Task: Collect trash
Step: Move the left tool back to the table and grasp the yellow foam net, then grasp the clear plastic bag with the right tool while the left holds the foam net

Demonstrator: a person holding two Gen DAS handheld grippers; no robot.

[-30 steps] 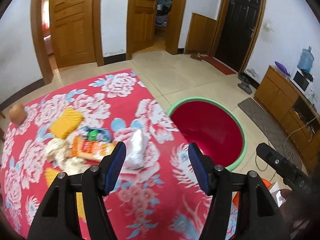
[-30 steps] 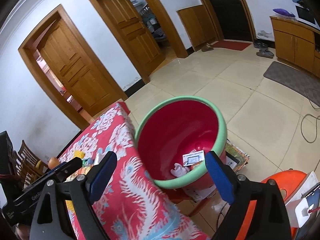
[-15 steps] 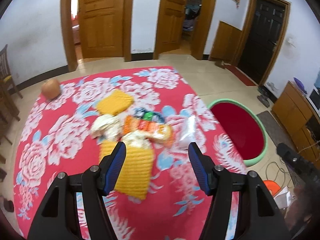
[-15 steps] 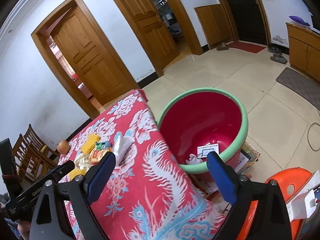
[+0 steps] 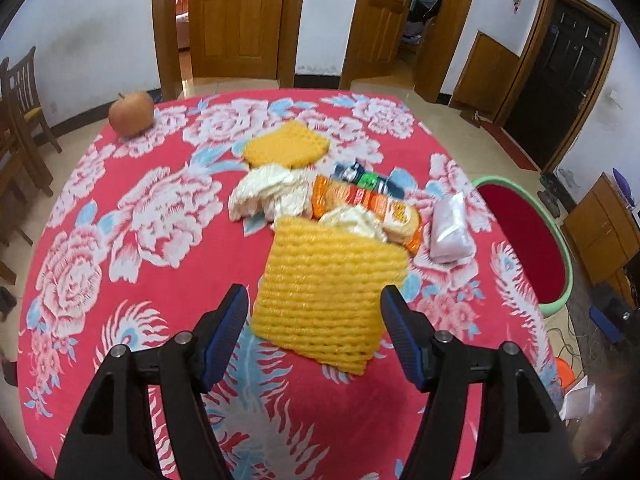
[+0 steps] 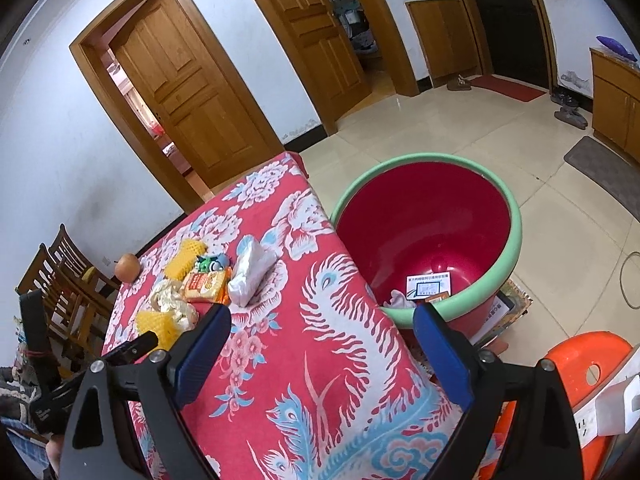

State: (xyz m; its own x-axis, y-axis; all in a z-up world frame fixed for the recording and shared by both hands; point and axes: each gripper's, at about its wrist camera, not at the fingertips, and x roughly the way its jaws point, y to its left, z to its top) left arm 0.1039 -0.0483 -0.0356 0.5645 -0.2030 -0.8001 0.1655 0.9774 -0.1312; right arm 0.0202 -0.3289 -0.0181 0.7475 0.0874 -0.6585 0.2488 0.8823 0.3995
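Over the worktop (image 5: 100,240), the left tool (image 5: 312,312) had swung from the red tub (image 5: 520,240) to the yellow foam net (image 5: 328,292), opening wider, empty, ready to grab. Beside the tub (image 6: 516,240), the right tool (image 6: 320,340) hung open and empty; trash already lay inside.

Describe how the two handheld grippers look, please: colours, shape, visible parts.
Both the left gripper and the right gripper have black, angular plastic arms with triangular cut-outs and silver round bolts. Their fingers carry dark blue ribbed pads.
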